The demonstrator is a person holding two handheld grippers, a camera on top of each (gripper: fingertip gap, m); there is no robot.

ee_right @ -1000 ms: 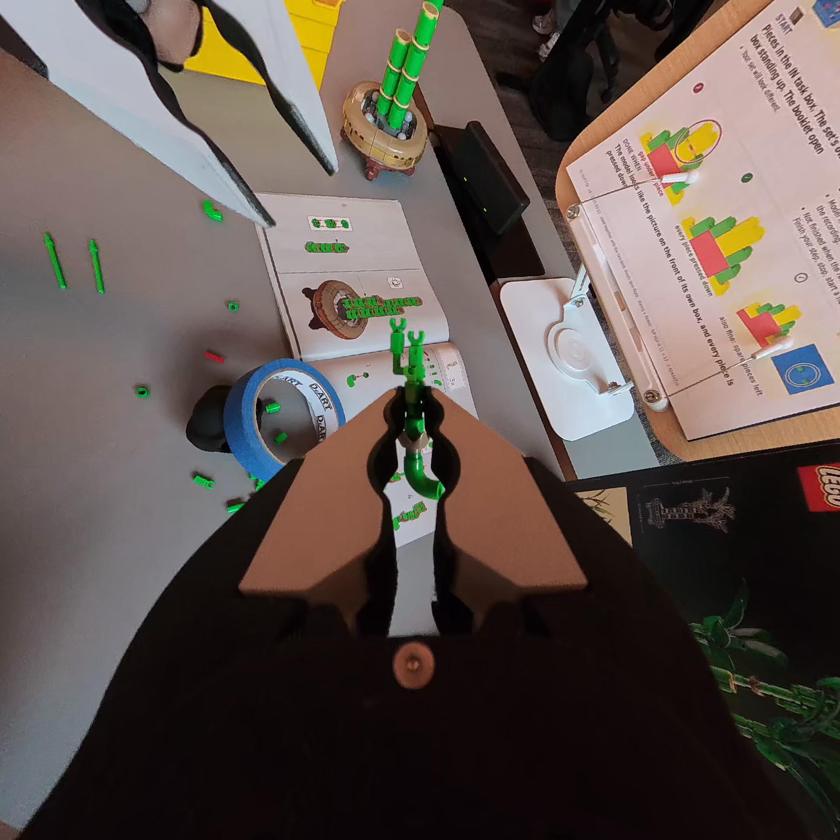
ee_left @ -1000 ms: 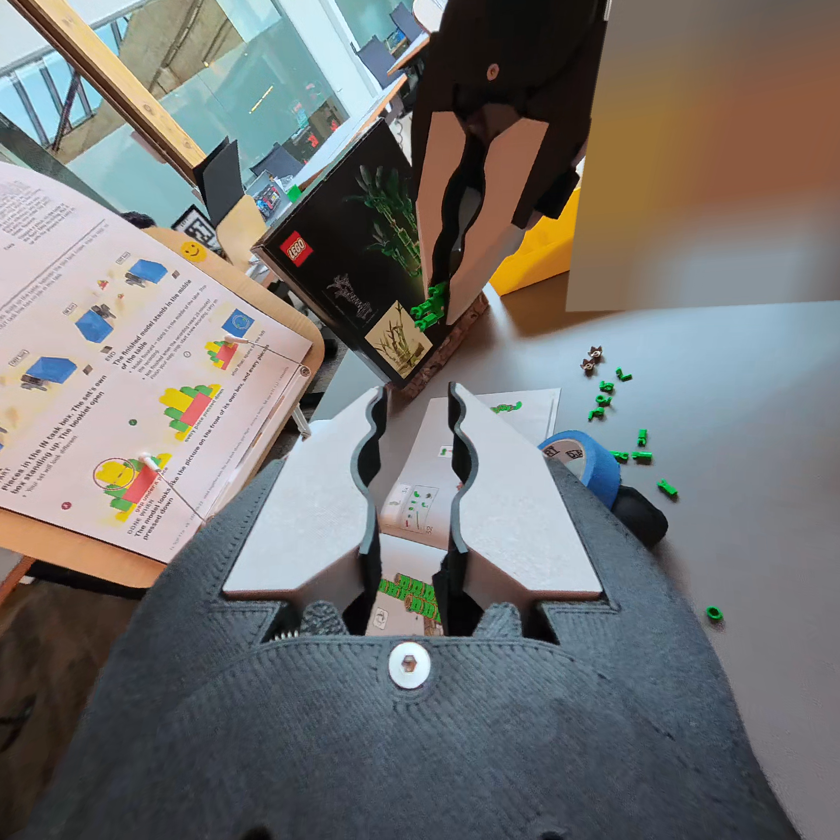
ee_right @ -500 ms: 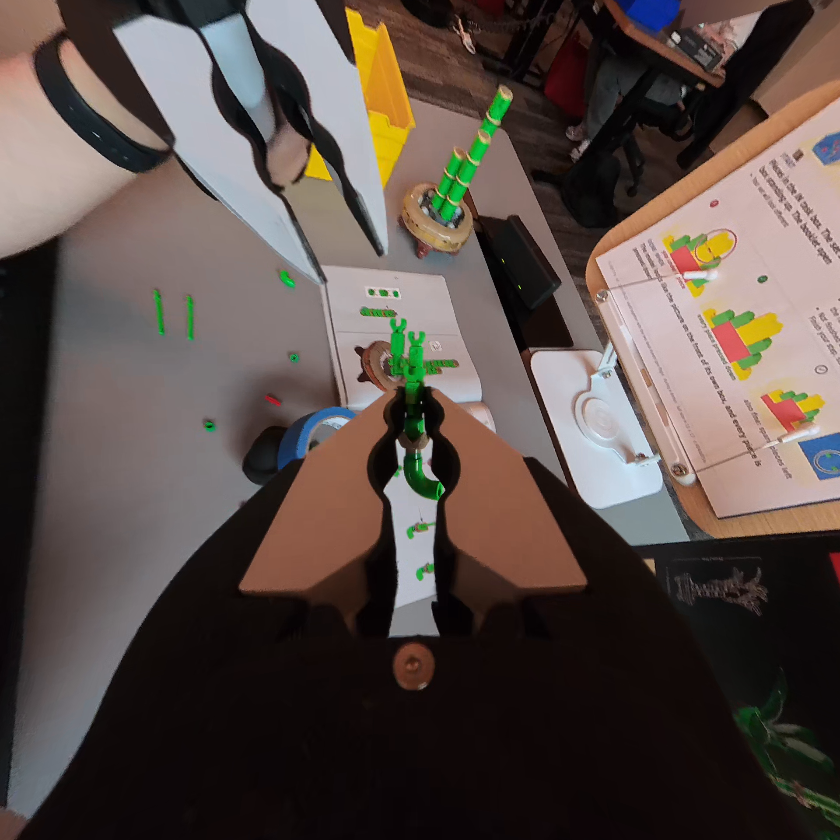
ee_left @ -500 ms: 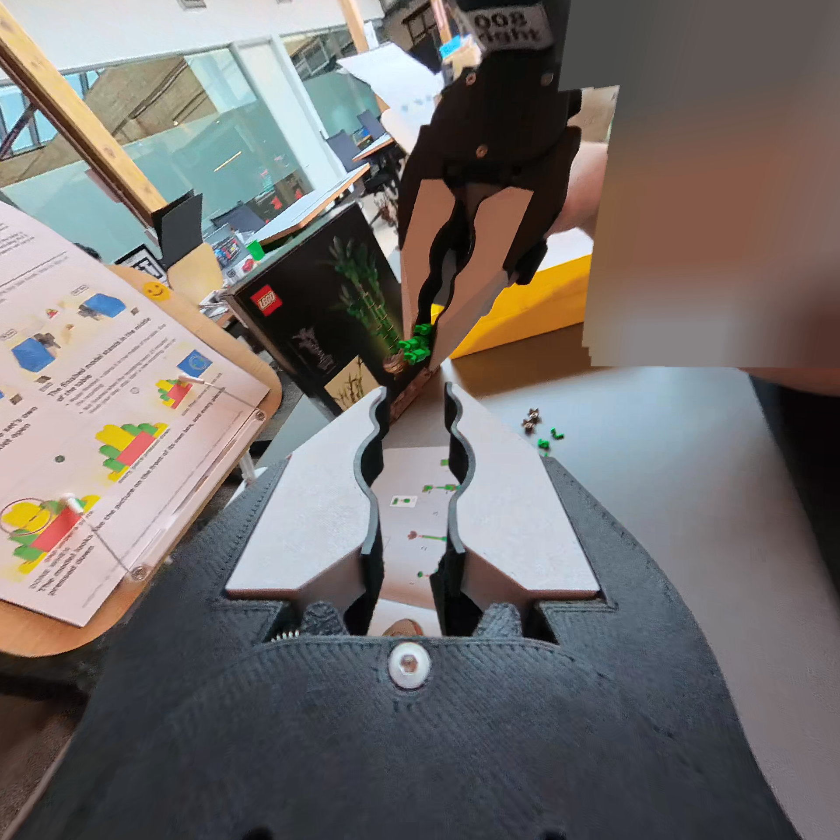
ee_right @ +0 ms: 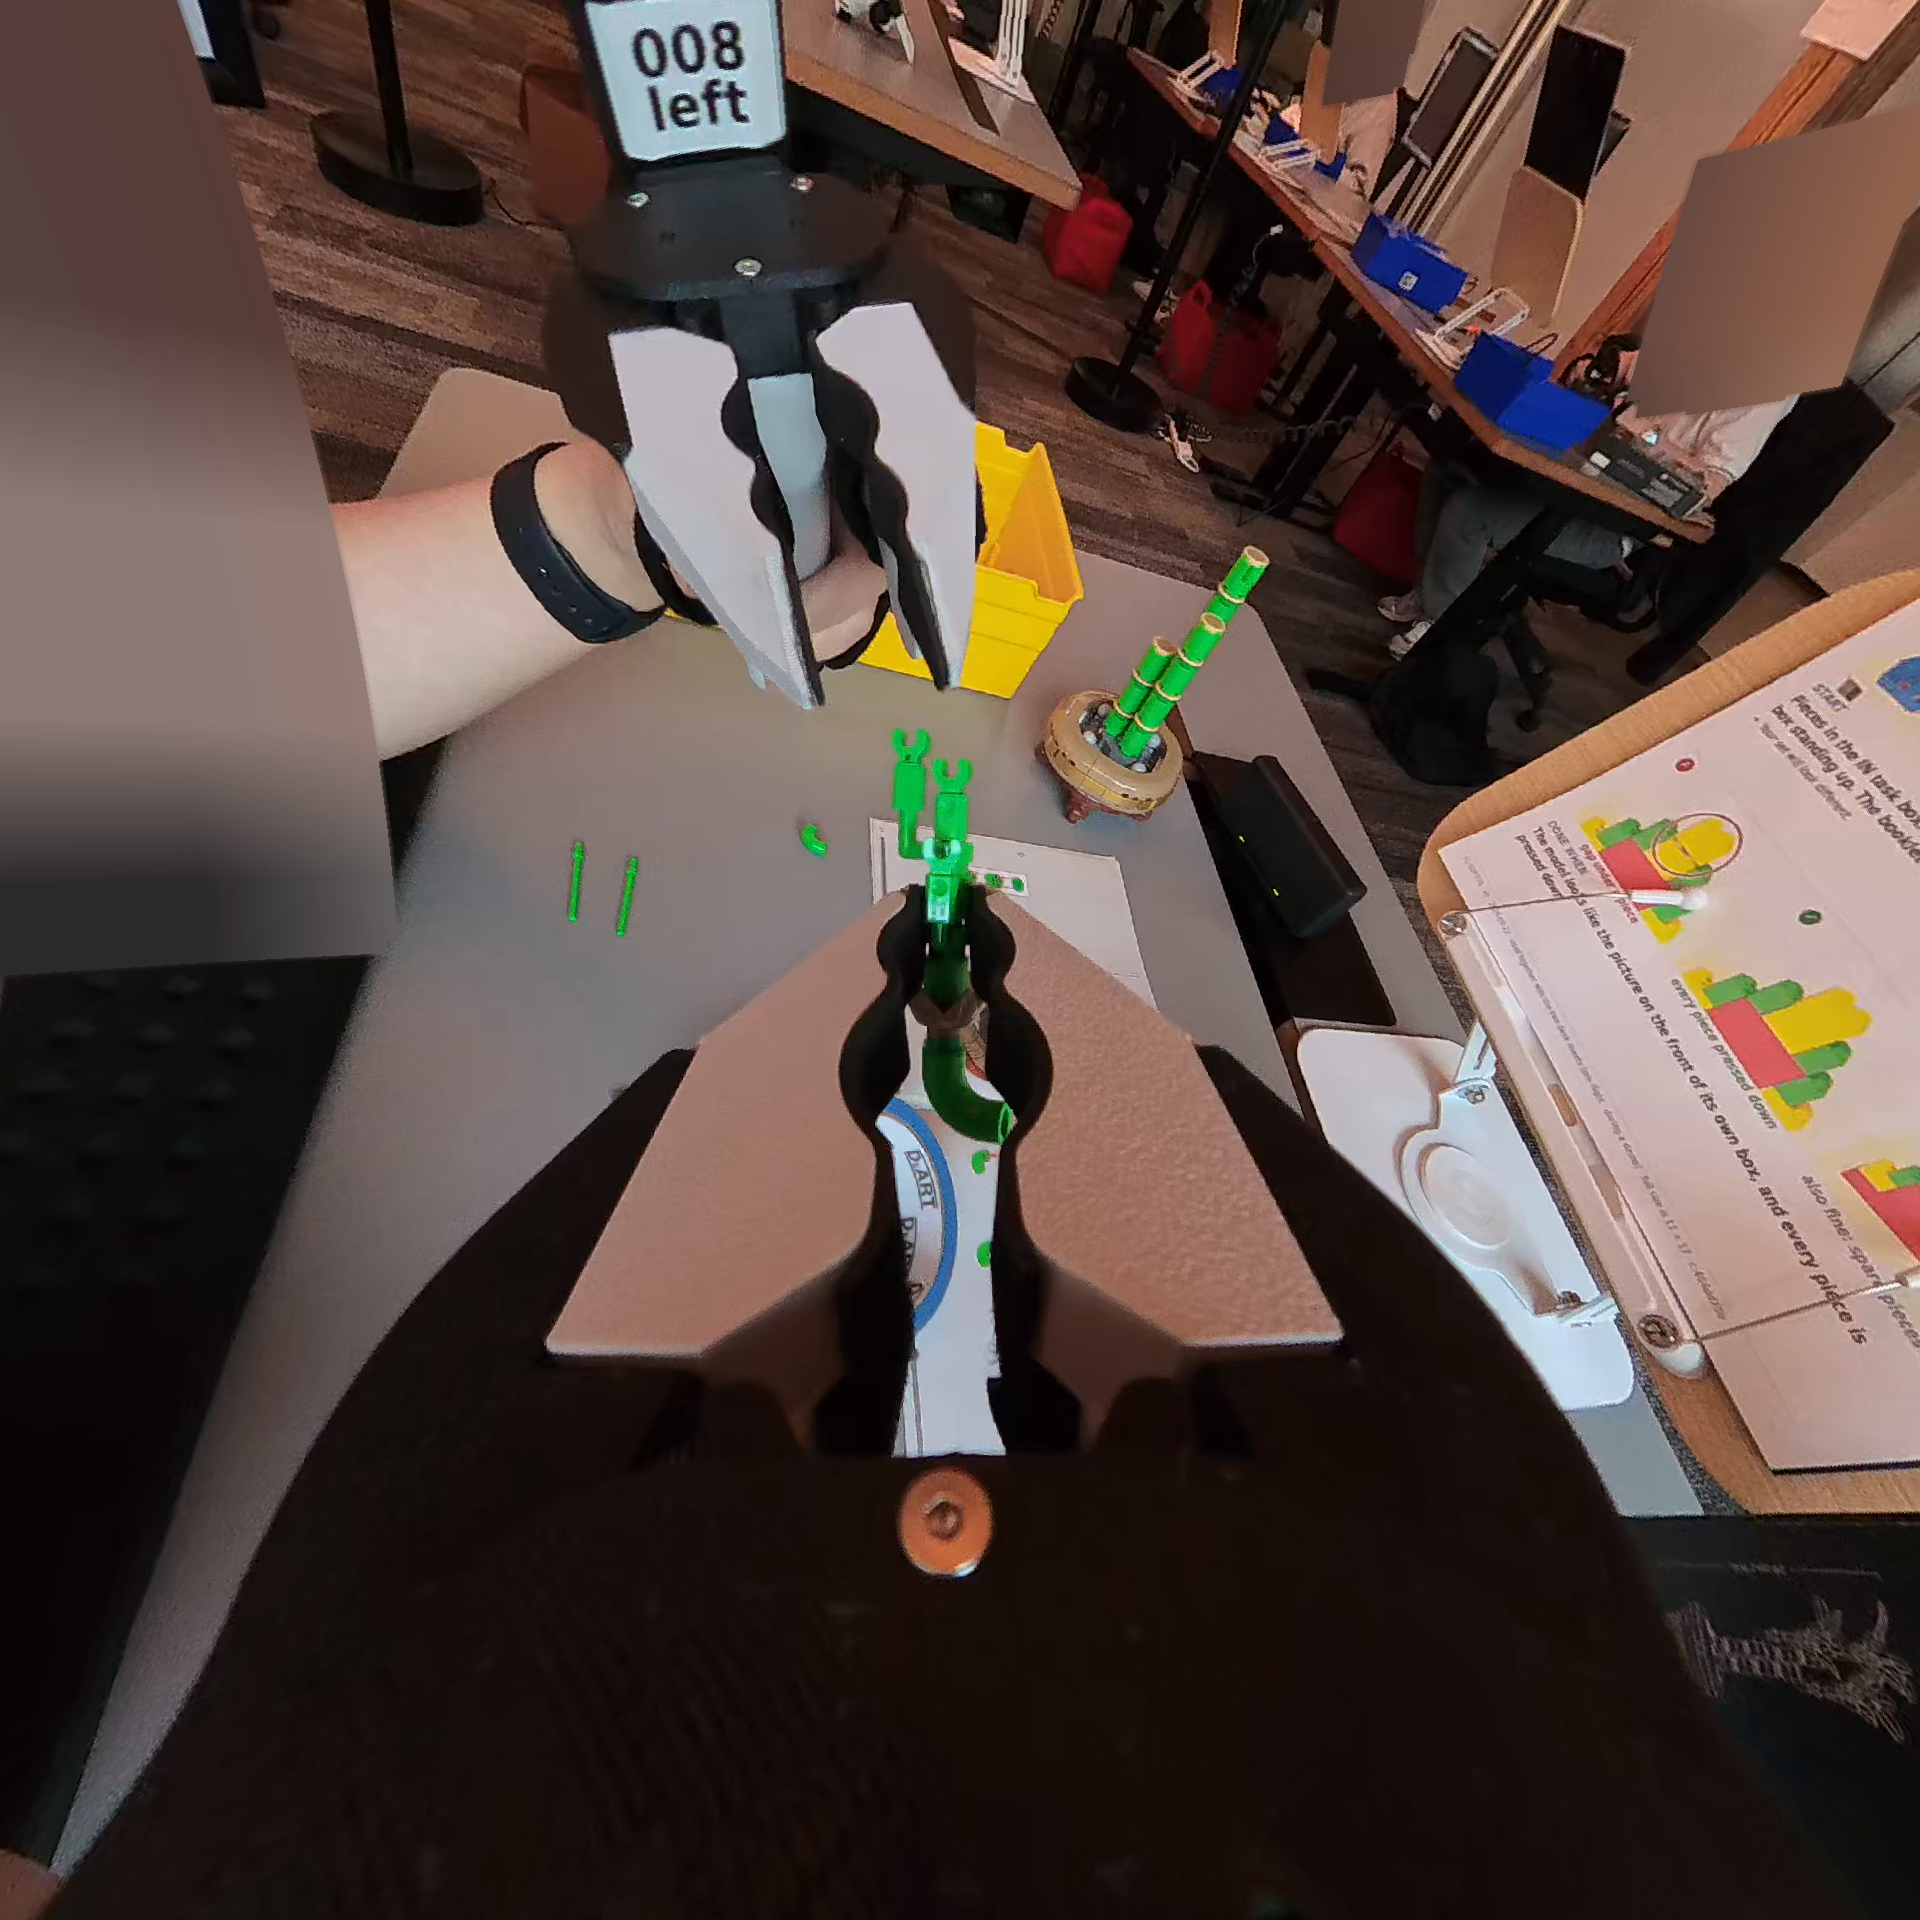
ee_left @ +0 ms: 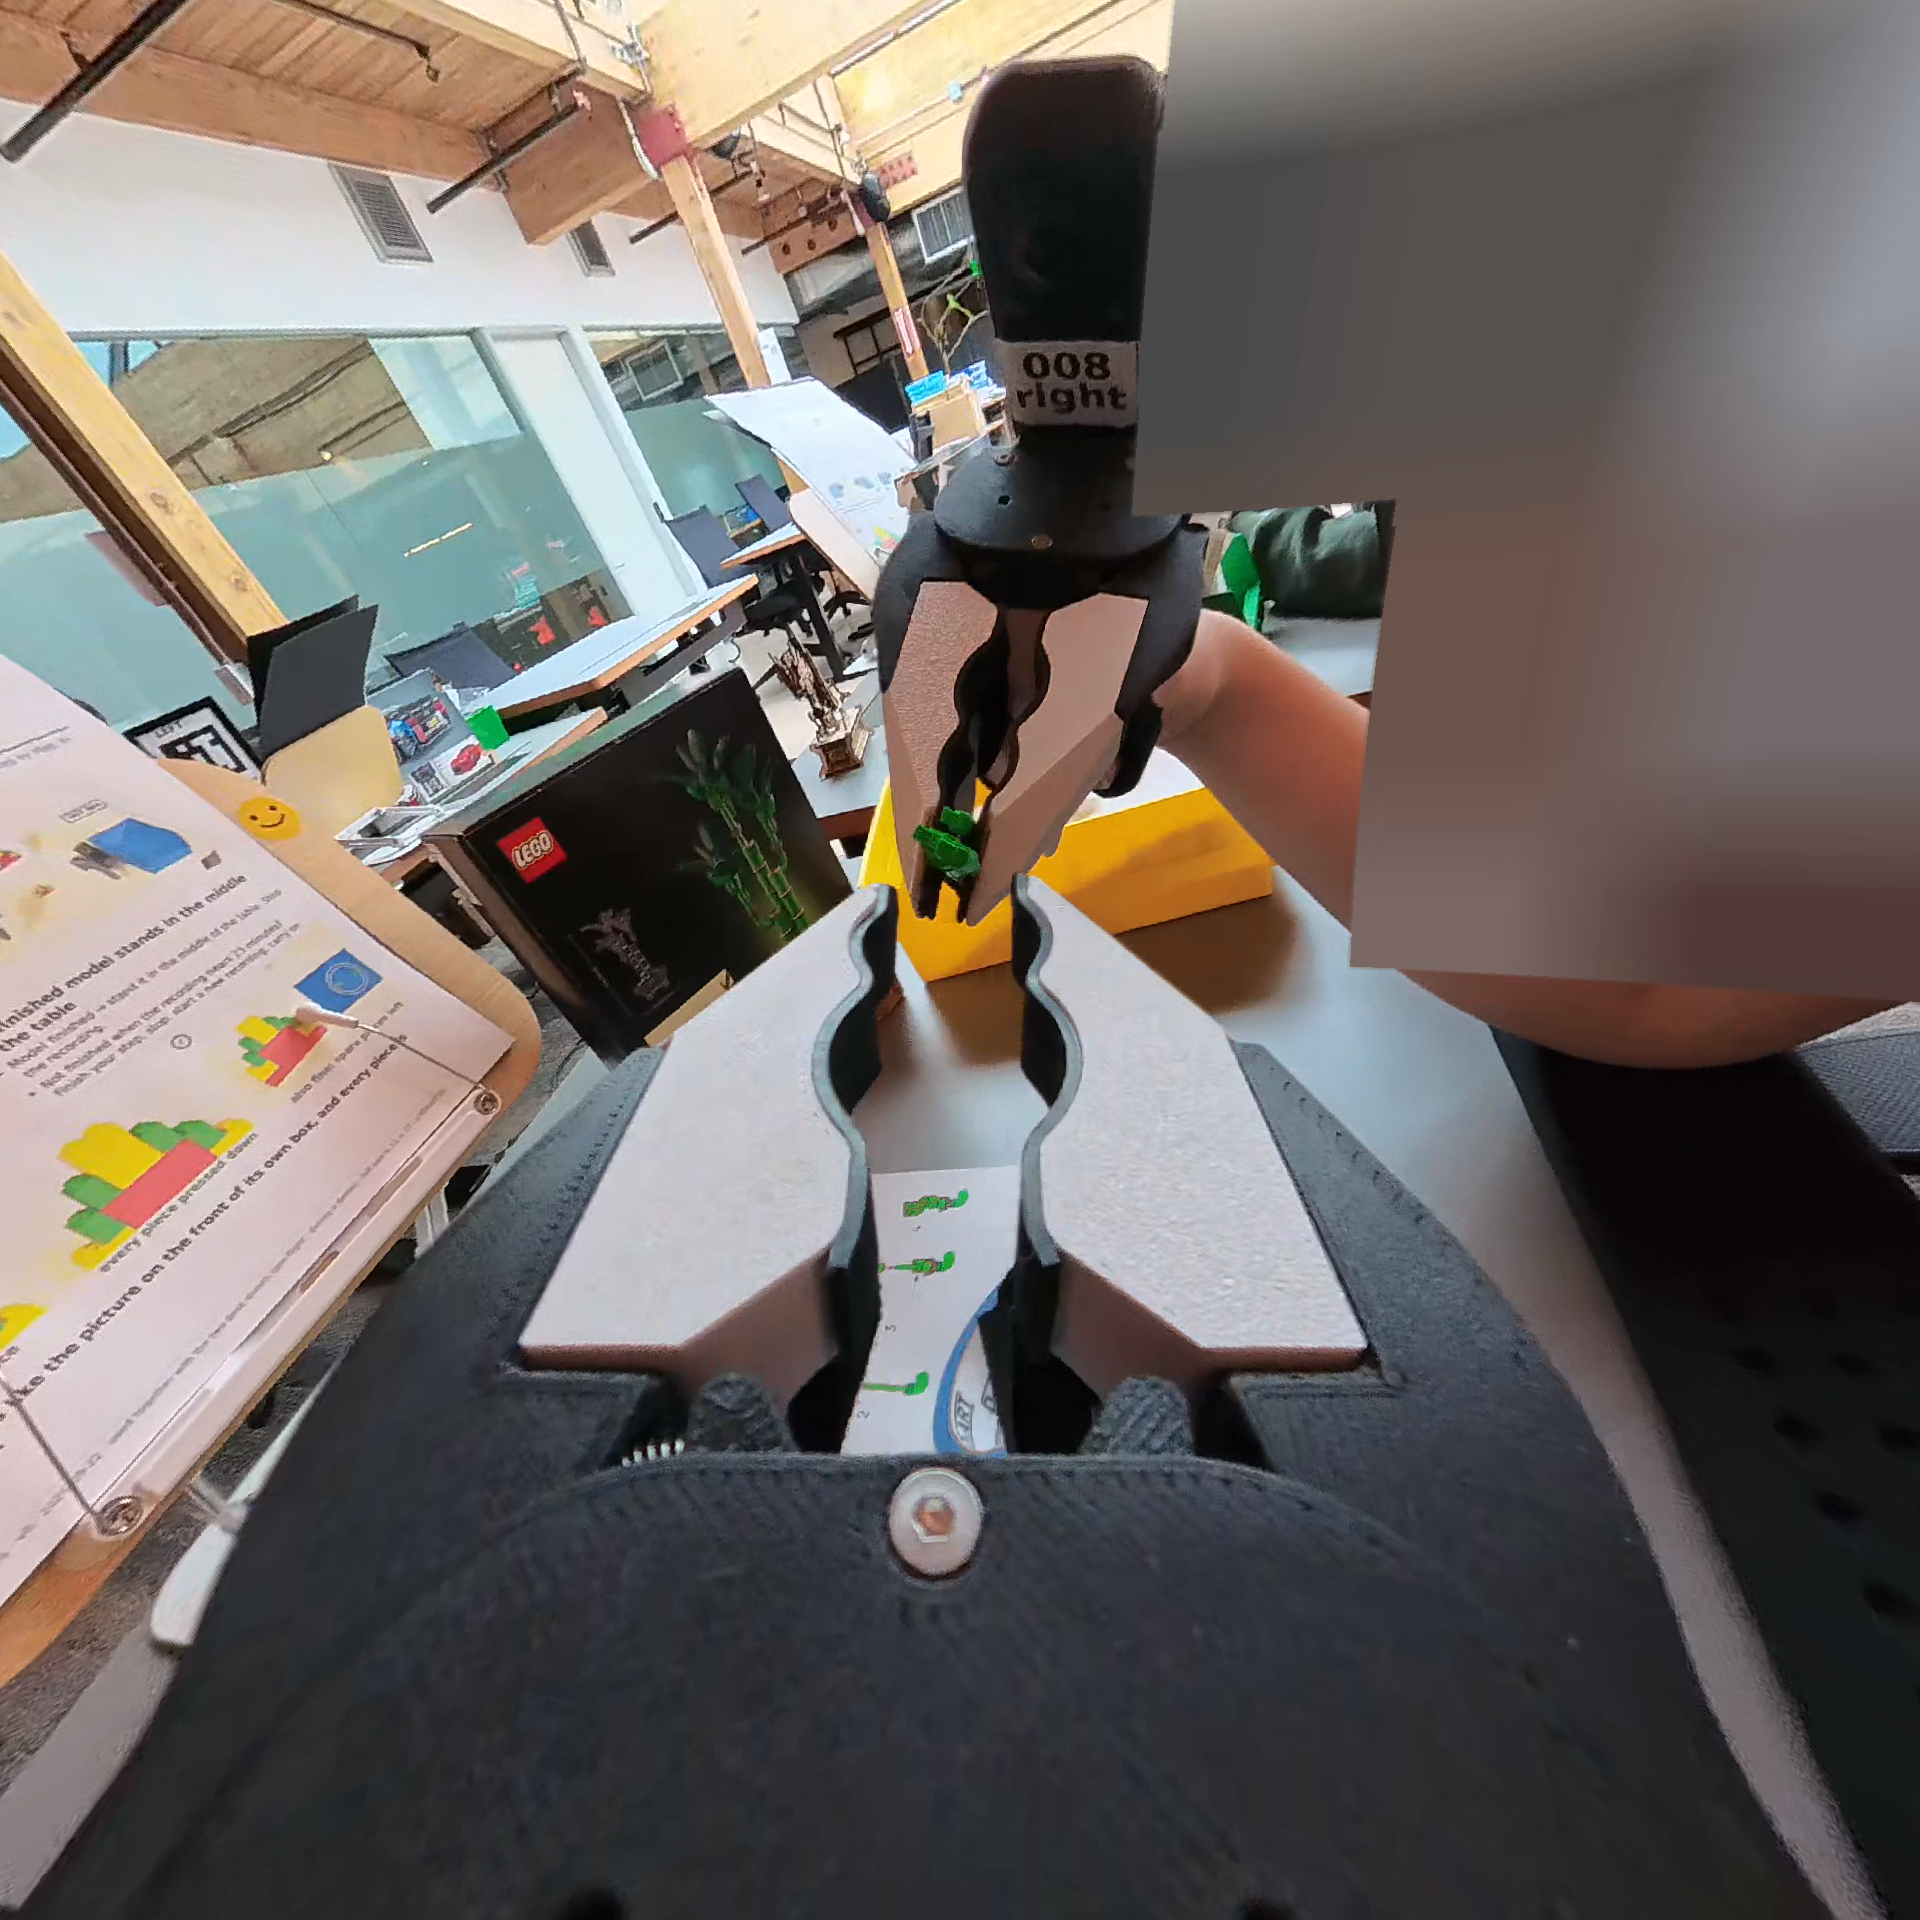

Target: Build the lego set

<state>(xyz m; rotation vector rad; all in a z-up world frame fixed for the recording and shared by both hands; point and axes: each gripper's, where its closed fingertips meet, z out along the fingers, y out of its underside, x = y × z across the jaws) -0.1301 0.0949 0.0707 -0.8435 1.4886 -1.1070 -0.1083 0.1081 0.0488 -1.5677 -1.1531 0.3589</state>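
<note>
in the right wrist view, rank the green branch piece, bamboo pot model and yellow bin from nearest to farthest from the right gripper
1. Green branch piece: clamped in the right gripper.
2. Bamboo pot model: ahead, to the right.
3. Yellow bin: farthest back, behind the left gripper.

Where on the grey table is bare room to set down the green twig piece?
Bare room lies on the table left of the two green rods, toward the black mat. A smaller bare patch lies between the yellow bin and the booklet. It is crowded around the blue tape roll.
</note>
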